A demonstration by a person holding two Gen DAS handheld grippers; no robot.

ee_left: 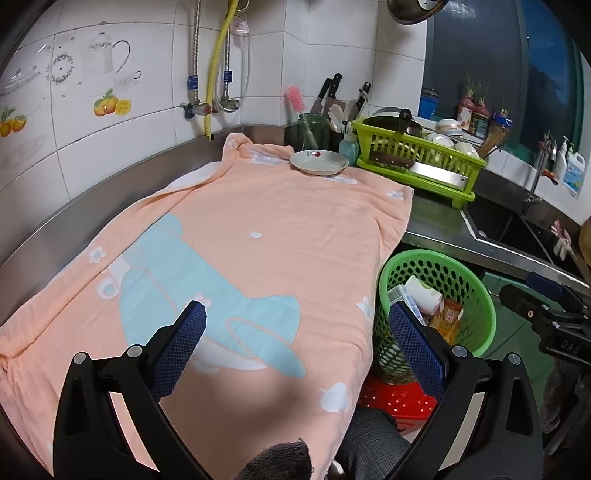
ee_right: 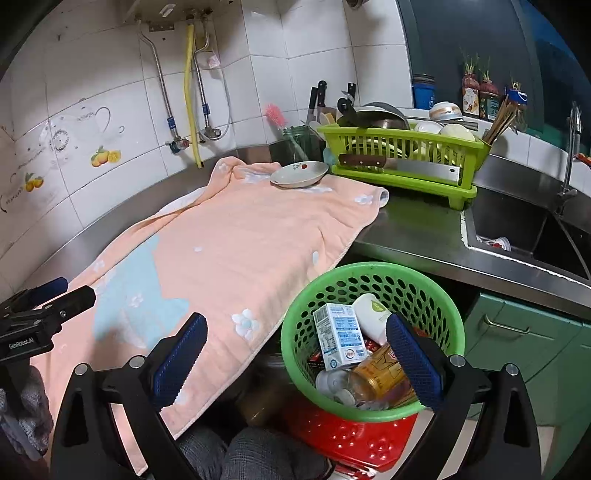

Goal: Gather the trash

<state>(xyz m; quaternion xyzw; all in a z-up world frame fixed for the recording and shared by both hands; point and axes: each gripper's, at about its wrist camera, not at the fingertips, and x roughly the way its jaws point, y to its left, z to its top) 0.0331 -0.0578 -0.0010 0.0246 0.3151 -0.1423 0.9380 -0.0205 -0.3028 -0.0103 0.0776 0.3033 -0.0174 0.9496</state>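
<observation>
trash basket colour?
Green, perforated basket; clearest in the right wrist view.

1. green basket (ee_left: 476, 291): near side hidden behind the left tool's (ee_left: 297, 332) right finger in the left wrist view.
2. trash in basket: milk carton (ee_right: 338, 336) print too small to read; items beneath it partly buried.
3. red stool (ee_right: 354, 439): mostly covered by the basket.
4. sink (ee_right: 517, 225): cut off at the right edge.
5. bench (ee_right: 417, 225): largely hidden under the peach towel (ee_right: 240, 240).
6. hanging pan (ee_left: 413, 9): cut off by the top edge.
</observation>
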